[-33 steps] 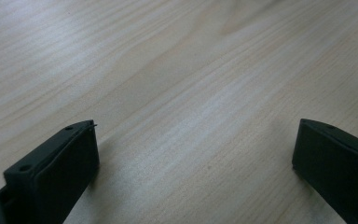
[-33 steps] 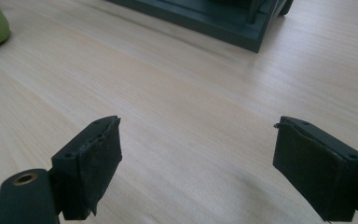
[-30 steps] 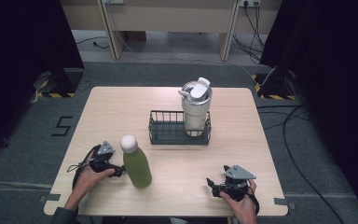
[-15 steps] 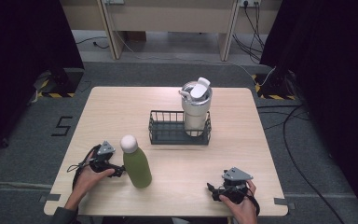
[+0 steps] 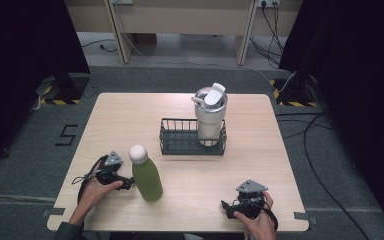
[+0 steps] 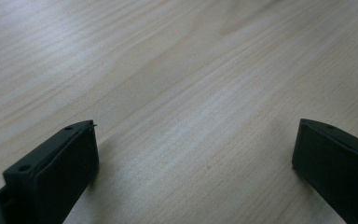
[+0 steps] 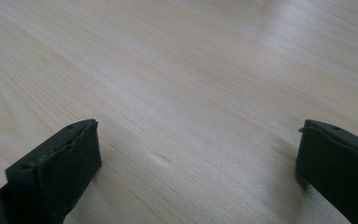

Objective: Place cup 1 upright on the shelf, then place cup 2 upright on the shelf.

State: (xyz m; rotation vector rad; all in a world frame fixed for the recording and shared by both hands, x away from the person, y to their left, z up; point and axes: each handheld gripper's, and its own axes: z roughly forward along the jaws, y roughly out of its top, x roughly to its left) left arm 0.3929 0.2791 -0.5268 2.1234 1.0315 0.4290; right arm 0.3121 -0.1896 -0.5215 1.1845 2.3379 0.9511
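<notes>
At the left of the high view, the person's left forearm comes in from the bottom edge and angles up and to the right, the hand wrapped over the left claw (image 5: 126, 183), which lies low on the desk (image 5: 130, 120) and points right toward the green bottle (image 5: 147, 179). The bottle stands upright with its white cap on, just beside the claw's tips; whether they touch its base cannot be told from above. In the left gripper view the jaws stand wide apart with only bare wood grain between them, and a thin dark sliver shows at the far right edge. Farther back, near the middle of the desk, a black wire basket (image 5: 180, 143) holds a white tumbler (image 5: 210, 116) upright in its right end, well apart from both claws. At the right, the right hand rests near the front edge of the desk, curled over the right claw (image 5: 226, 208), which lies low and points left, well apart from the bottle. Its jaws have just been opening, and in the right gripper view they stand wide with nothing but wood between them.
</notes>
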